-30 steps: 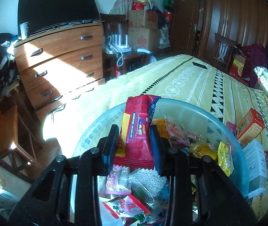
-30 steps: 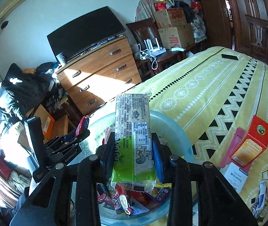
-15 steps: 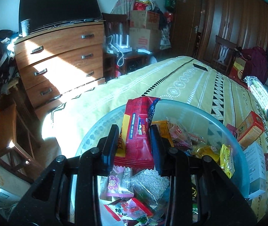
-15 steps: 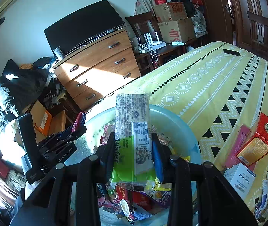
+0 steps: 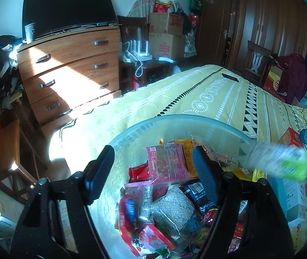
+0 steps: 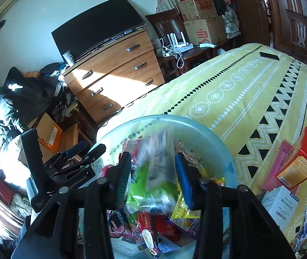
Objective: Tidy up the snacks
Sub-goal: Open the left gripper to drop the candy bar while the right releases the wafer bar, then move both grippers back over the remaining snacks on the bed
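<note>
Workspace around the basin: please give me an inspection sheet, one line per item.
Surface: yellow patterned bedspread.
Job's things: basin full of snack packs; red pack lying in it; green wafer pack blurred, between right jaws.
Clutter: boxes beside basin.
Grippers: left gripper opening, nothing between jaws; right gripper opening.
Cables: white cables by router.
Surroundings: dresser, TV, cartons.

L gripper (image 5: 153,170) jaws opening, wide apart, nothing pressed btwn them. Pink-red snack packet (image 5: 166,165) lies loose btwn the jaws, on the pile in the clear basin (image 5: 132,138) below. Right of the right jaw: blurred green wafer pack (image 5: 283,161), white box (image 5: 293,200) just under it.
</note>
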`<state>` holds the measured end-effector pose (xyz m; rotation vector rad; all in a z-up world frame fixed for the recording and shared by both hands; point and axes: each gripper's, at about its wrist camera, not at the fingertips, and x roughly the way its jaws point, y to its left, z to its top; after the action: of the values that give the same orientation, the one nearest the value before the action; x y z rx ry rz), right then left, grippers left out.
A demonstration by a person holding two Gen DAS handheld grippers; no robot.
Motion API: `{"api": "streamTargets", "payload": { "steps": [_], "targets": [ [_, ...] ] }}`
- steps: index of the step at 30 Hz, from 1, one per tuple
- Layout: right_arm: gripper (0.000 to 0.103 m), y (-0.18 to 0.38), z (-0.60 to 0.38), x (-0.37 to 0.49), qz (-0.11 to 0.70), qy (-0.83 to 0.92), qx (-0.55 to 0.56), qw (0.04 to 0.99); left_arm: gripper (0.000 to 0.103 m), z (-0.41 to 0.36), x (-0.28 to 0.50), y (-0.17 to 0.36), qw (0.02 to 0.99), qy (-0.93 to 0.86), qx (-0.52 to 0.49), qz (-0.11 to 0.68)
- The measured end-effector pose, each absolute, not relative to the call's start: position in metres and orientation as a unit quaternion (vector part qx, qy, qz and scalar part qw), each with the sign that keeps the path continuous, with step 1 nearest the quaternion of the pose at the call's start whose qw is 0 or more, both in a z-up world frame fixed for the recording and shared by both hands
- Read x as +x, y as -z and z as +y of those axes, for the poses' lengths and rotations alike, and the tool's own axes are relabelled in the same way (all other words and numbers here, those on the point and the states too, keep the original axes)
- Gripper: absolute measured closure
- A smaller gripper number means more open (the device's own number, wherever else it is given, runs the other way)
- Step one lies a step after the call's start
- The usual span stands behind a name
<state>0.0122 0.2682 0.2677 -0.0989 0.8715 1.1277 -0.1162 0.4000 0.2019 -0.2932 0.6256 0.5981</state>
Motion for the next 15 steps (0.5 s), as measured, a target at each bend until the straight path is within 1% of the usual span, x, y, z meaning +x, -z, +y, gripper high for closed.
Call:
{"api": "streamTargets", "payload": {
  "steps": [1, 2, 6, 8, 9, 12, 14, 15],
  "targets": [
    [0.044, -0.267, 0.267, 0.012, 0.4, -0.515, -0.045, 0.757, 0.022, 0.4, -0.116, -0.202, 0.897, -0.289, -0.141, 0.302],
    [0.043, -0.267, 0.266, 0.011, 0.4, -0.514, -0.042, 0.758, 0.02, 0.4, -0.116, -0.202, 0.897, -0.289, -0.142, 0.303],
    [0.042, -0.274, 0.253, 0.005, 0.389, -0.515, -0.039, 0.763, 0.016, 0.399, -0.117, -0.203, 0.897, -0.287, -0.143, 0.305],
    [0.038, -0.281, 0.242, -0.003, 0.372, -0.514, -0.045, 0.772, 0.016, 0.392, -0.121, -0.21, 0.903, -0.28, -0.146, 0.291],
    [0.037, -0.285, 0.233, -0.009, 0.36, -0.511, -0.051, 0.779, 0.016, 0.386, -0.123, -0.217, 0.909, -0.275, -0.145, 0.279],
    [0.037, -0.294, 0.208, -0.021, 0.334, -0.497, -0.068, 0.798, 0.009, 0.364, -0.126, -0.239, 0.923, -0.256, -0.134, 0.252],
    [0.03, -0.299, 0.184, -0.029, 0.319, -0.484, -0.07, 0.812, 0.002, 0.343, -0.126, -0.255, 0.936, -0.239, -0.118, 0.232],
    [0.017, -0.301, 0.17, -0.032, 0.312, -0.477, -0.07, 0.819, 0.001, 0.332, -0.124, -0.262, 0.94, -0.231, -0.108, 0.226]
  ]
}}
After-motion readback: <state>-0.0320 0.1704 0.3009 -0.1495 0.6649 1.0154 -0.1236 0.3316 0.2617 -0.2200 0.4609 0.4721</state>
